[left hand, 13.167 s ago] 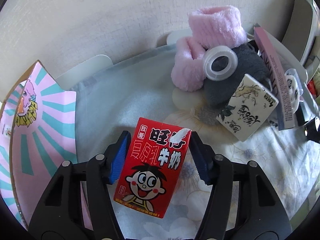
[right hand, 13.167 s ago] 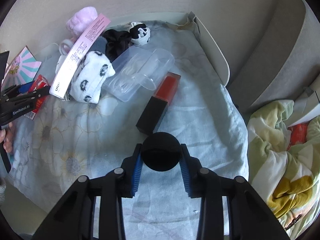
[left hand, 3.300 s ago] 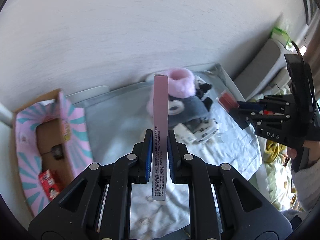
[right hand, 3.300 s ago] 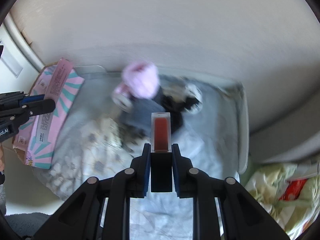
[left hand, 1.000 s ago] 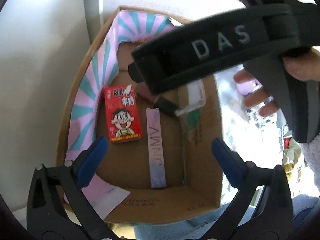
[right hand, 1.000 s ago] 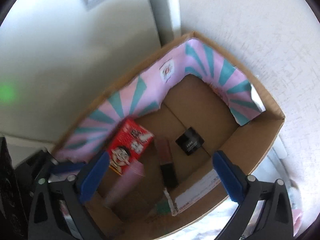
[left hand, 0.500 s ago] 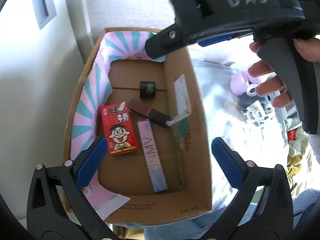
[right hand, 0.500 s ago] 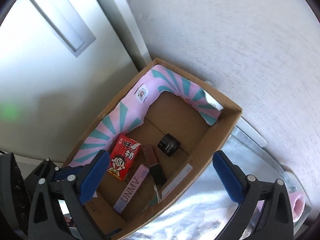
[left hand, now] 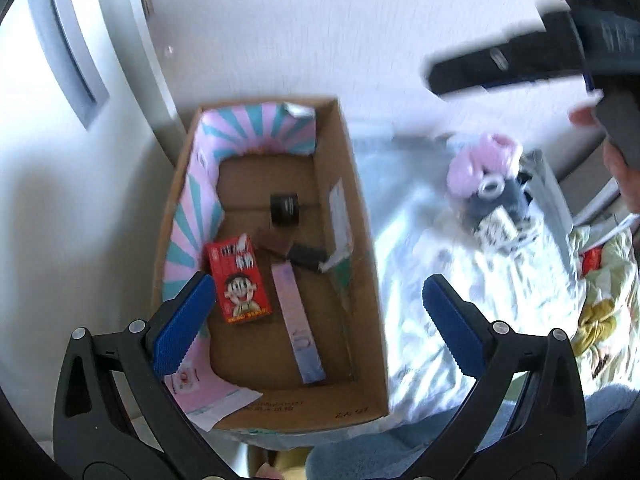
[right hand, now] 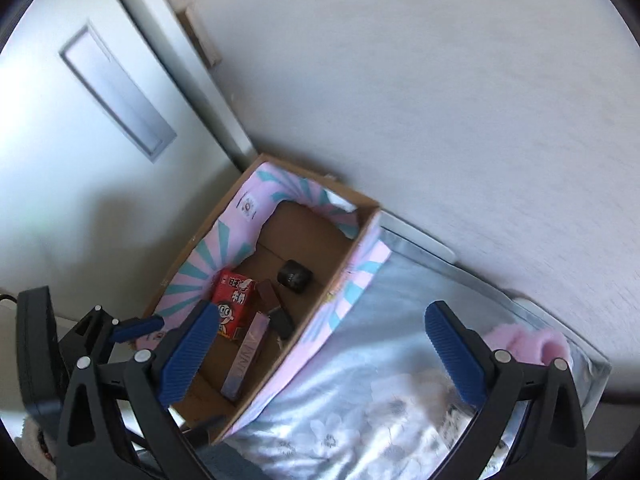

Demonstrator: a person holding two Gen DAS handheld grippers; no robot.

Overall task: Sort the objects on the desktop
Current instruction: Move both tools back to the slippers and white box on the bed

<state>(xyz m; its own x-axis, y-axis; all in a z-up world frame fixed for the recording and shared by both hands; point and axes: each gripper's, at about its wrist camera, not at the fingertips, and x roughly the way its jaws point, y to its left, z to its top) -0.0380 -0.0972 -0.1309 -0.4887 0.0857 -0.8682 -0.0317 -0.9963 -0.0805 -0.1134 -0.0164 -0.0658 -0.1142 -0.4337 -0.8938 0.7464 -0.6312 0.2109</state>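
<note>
Now both the left tool (left hand: pixel 320 316) and right tool (right hand: pixel 320 350) hang spread and empty above the cardboard box (left hand: pixel 362 272), so each should swing toward the pink fluffy item (left hand: pixel 480 158) on the desk, aligning squarely before pinching.

**Box contents and remaining items**

I note four items flat on the cardboard box (left hand: pixel 362 216) floor: red milk carton (left hand: pixel 239 279), lilac slim box (left hand: pixel 298 326), dark lipstick (left hand: pixel 294 251), black jar (left hand: pixel 284 209). Pink fluffy socks (left hand: pixel 482 160) and a patterned card (left hand: pixel 496 231) remain piled on the cloth.
</note>
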